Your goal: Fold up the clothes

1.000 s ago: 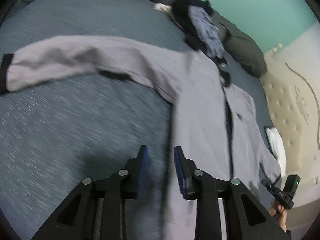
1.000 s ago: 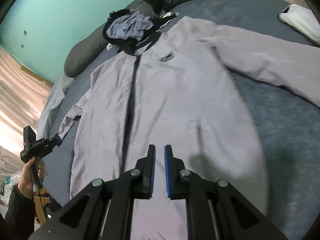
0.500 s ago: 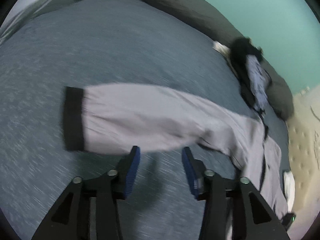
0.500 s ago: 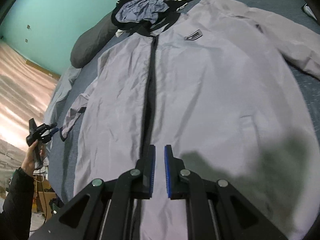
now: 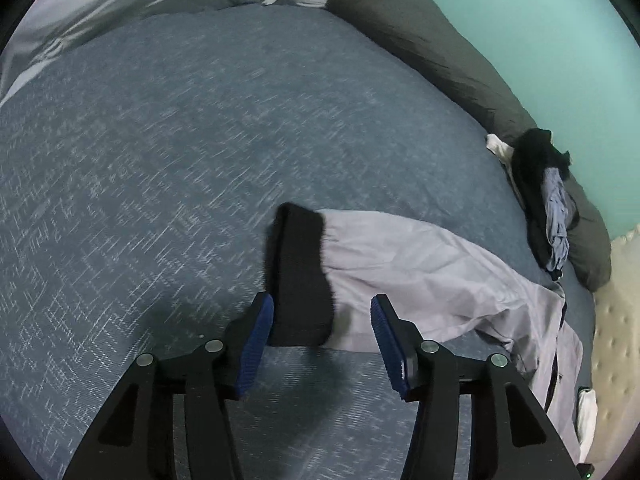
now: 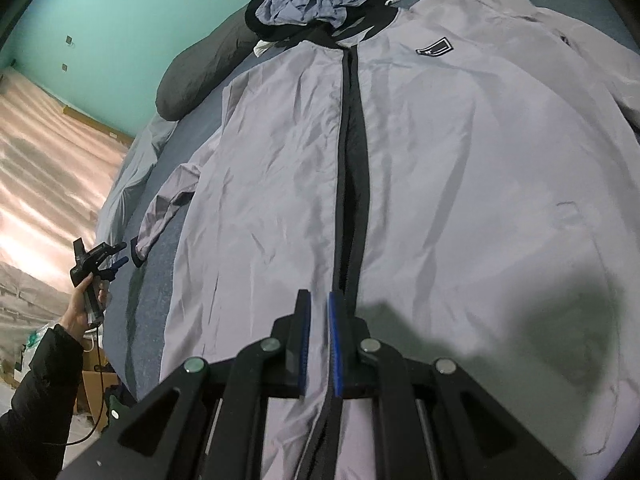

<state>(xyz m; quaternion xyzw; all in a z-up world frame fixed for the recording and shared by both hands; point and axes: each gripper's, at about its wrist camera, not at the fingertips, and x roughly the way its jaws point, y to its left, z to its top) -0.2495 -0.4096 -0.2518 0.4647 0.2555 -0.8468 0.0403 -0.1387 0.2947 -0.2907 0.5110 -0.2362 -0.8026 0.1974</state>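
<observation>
A light grey jacket (image 6: pixel 460 168) with a black zipper lies face up on the bed. Its one sleeve (image 5: pixel 420 272) stretches out to a black cuff (image 5: pixel 300 272). My left gripper (image 5: pixel 320 312) is open, low over the bed, and the cuff lies between its blue pads (image 5: pixel 260 328). In the right wrist view a person's hand (image 6: pixel 86 308) holds the left gripper (image 6: pixel 114 260) beside that cuff (image 6: pixel 139 258). My right gripper (image 6: pixel 318 298) hovers over the jacket's lower front by the zipper (image 6: pixel 352 184), its pads almost together with nothing visibly held.
A pile of dark and blue clothes (image 6: pixel 308 4) sits at the jacket's collar, against a long dark pillow (image 5: pixel 420 40). The blue-grey bedcover (image 5: pixel 180 140) spreads wide to the left of the cuff. A padded headboard (image 5: pixel 616 320) and a white item (image 5: pixel 586 416) are at the right.
My left gripper swung out along the sleeve to its cuff and opened wider. My right gripper shifted over the jacket toward the zipper and came lower, staying shut.
</observation>
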